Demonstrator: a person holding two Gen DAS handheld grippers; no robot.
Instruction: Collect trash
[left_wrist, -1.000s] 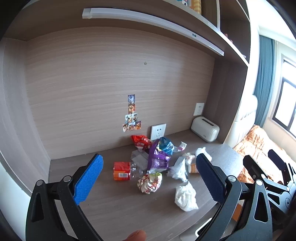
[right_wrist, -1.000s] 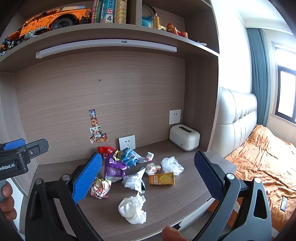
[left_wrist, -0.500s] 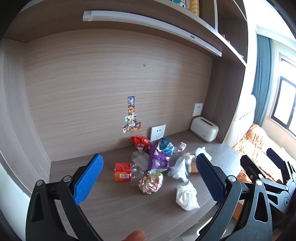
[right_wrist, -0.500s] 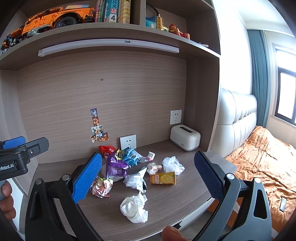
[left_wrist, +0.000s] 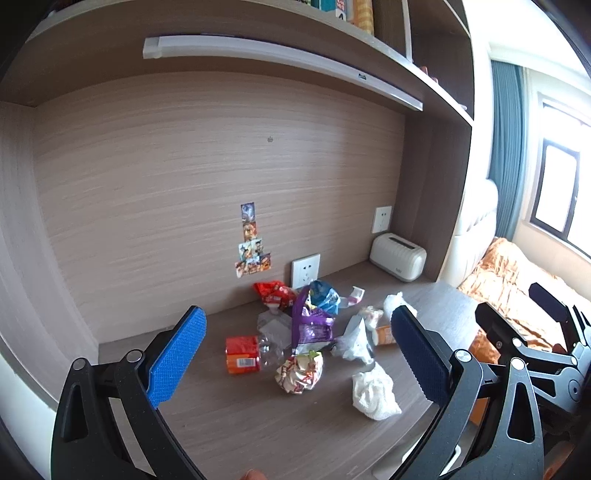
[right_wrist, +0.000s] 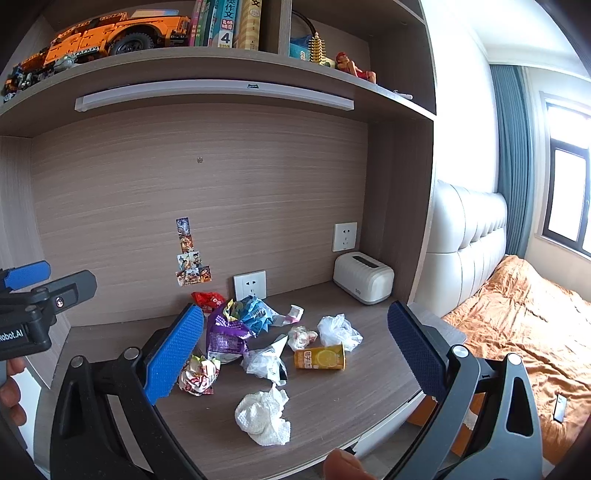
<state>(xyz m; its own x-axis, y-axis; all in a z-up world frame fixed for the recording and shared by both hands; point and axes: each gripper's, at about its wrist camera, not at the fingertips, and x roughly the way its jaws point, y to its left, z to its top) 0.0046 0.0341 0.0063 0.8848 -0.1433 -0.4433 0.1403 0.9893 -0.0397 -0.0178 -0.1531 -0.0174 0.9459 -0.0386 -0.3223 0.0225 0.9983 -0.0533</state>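
Observation:
A heap of trash lies on the wooden desk (right_wrist: 332, 402): a crumpled white tissue (right_wrist: 263, 417) (left_wrist: 373, 391) nearest the front, an orange juice carton (right_wrist: 320, 356), a crumpled printed wrapper ball (right_wrist: 197, 374) (left_wrist: 300, 372), a purple snack bag (right_wrist: 225, 334) (left_wrist: 312, 326), a blue bag (right_wrist: 255, 314), a red packet (left_wrist: 273, 291), an orange pack (left_wrist: 242, 354) and clear plastic bags (right_wrist: 338, 330). My left gripper (left_wrist: 297, 356) is open and empty, held back above the desk's front. My right gripper (right_wrist: 295, 350) is open and empty, also short of the heap.
A white toaster (right_wrist: 364, 277) stands at the desk's back right by a wall socket (right_wrist: 344, 236). A shelf with a toy truck (right_wrist: 110, 33) and books hangs overhead. A bed with an orange cover (right_wrist: 517, 321) is to the right. Stickers (left_wrist: 253, 242) are on the back panel.
Both views have shifted slightly; the left camera has drifted a little lower and leftward relative to the heap. Both grippers stay open. The trash has not moved.

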